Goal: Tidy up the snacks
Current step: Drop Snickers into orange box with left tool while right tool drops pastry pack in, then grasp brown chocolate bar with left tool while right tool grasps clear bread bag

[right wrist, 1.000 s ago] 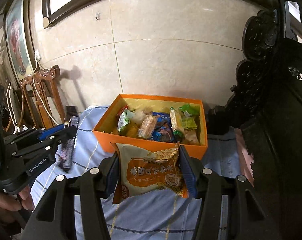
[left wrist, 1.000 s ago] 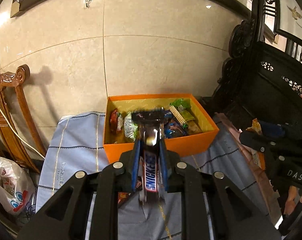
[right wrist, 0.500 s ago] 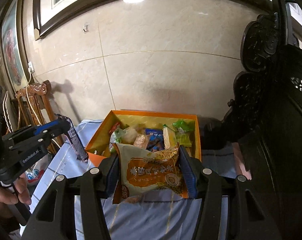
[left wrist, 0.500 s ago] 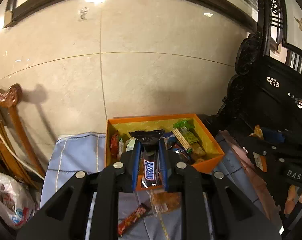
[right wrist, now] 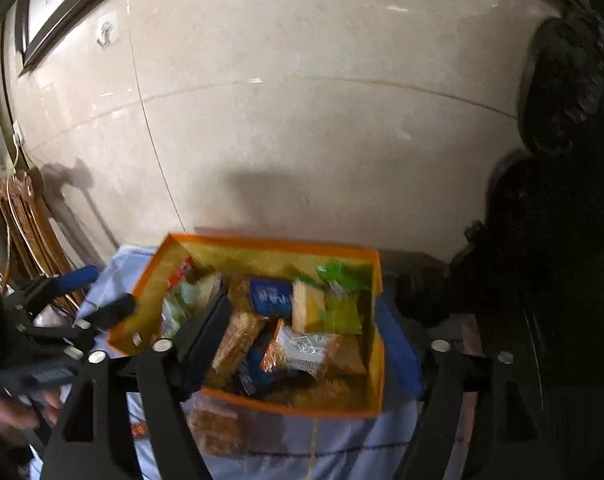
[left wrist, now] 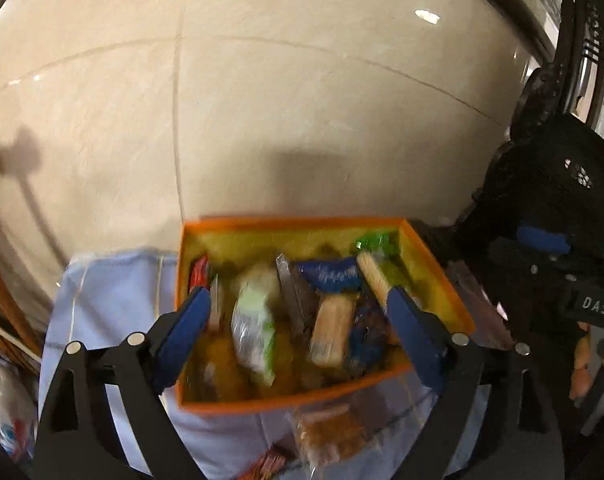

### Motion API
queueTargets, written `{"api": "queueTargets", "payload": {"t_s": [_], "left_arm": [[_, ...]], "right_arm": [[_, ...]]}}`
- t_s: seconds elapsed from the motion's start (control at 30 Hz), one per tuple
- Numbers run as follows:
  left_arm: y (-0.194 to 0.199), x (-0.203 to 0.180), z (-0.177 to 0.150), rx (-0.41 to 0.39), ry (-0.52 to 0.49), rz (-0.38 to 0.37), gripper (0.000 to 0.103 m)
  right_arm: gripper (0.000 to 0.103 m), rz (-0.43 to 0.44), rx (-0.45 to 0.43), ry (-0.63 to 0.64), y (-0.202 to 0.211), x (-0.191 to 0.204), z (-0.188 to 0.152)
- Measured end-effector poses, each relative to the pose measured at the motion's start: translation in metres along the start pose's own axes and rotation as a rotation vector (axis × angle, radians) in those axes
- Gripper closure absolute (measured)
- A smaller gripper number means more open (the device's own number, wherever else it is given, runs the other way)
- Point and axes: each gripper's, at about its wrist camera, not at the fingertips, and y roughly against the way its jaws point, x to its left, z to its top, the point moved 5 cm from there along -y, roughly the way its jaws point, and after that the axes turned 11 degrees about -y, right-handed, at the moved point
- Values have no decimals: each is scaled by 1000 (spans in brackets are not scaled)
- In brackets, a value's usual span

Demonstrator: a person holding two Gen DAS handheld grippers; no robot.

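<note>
Left gripper (left wrist: 297,316) is over the orange box (left wrist: 285,400), its blue-padded jaws spreading apart as we look, and nothing is pinched between them: the pads stand clear on either side of the snacks lying below. Right under that gap sits a green-and-white packet (left wrist: 253,320), a dark bar (left wrist: 295,300) standing on edge beside it, then a tan wafer-like pack (left wrist: 330,330) and a blue packet (left wrist: 330,276) with white lettering too blurred to read. A long yellow cracker pack (left wrist: 376,280) and a green wrapper (left wrist: 376,240) sit toward the box's far right corner, a red wrapper (left wrist: 197,274) at the far left.

Right gripper (right wrist: 302,344) is over the same box (right wrist: 293,406), jaws also opening, nothing pressed between the pads. Just below them lies an orange-edged clear packet (right wrist: 302,350), loose among the others.

Outward now: the box rests on a light blue cloth (left wrist: 113,292). In front of its near wall, on the cloth, lies a clear bag of brown snack pieces (left wrist: 330,434), and a red-orange wrapper (left wrist: 269,466) at the bottom edge. In the left view the other tool (left wrist: 574,292) shows at the right with white letters "DAS" on it, fingers (left wrist: 582,372) wrapped around its handle. Behind everything, a beige tiled wall (left wrist: 302,120) and dark carved furniture (right wrist: 562,200) at the right.
</note>
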Motion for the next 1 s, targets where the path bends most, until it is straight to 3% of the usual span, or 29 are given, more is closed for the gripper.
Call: {"api": "queueTargets", "payload": {"t_s": [0.13, 0.27, 0.37, 0.6, 0.8, 0.9, 1.0], "left_arm": [[14, -1, -66, 39, -96, 34, 16], [7, -9, -147, 155, -248, 76, 16], [-7, -10, -191, 235, -270, 91, 19], [-24, -7, -209, 222, -246, 111, 23], [-41, -12, -203, 207, -258, 96, 23], [-54, -17, -212, 242, -301, 101, 23], [-57, -13, -218, 238, -273, 117, 15]], "right_arm": [[18, 14, 76, -10, -1, 3, -63], [14, 31, 193, 59, -14, 30, -137], [14, 29, 269, 101, -32, 49, -165], [14, 9, 352, -21, -80, 60, -161], [14, -24, 387, -39, -111, 72, -175], [14, -55, 410, -22, -126, 75, -187], [3, -82, 407, -15, -134, 73, -196]]}}
